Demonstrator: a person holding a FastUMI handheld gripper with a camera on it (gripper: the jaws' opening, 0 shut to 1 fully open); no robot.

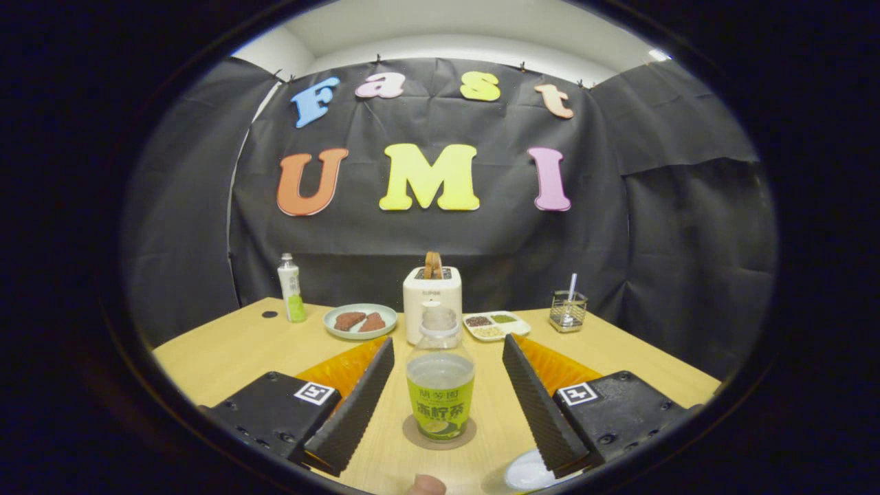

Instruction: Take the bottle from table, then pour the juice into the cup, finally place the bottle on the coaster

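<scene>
— So, where's the bottle (440, 385) from where you stand?

— Upright on the table (227, 350), right between the two fingers (354, 405) of the gripper (440, 357). It sits on a round brown coaster (440, 434). Neither finger touches it; there is a clear gap on each side, so the gripper is spread wide around it and holds nothing.

— Anything in the bottle?

— Pale liquid, up to just above the green label. The top part is clear. I cannot tell whether the cap is on.

— And the cup?

— Something white and round (526, 471) lies close under the right finger, half hidden by it. It may be the cup's rim, but I cannot say for sure.

— What lies beyond the fingers?

— Straight past the bottle, a white toaster (432, 292) with a slice of bread (433, 265) poking out of the top. To its left, a pale green plate (360, 321) with two reddish-brown pieces on it. Further left stands a second bottle (291, 289), slim and white with a green base, and near it a small dark spot (269, 314) on the tabletop. Right of the toaster is a white divided tray (496, 325) with bits of food in its sections, and further right a small wire holder (568, 311) with a white stick standing in it.

— Anything nearer?

— A fingertip (426, 485), just behind the coaster.
</scene>
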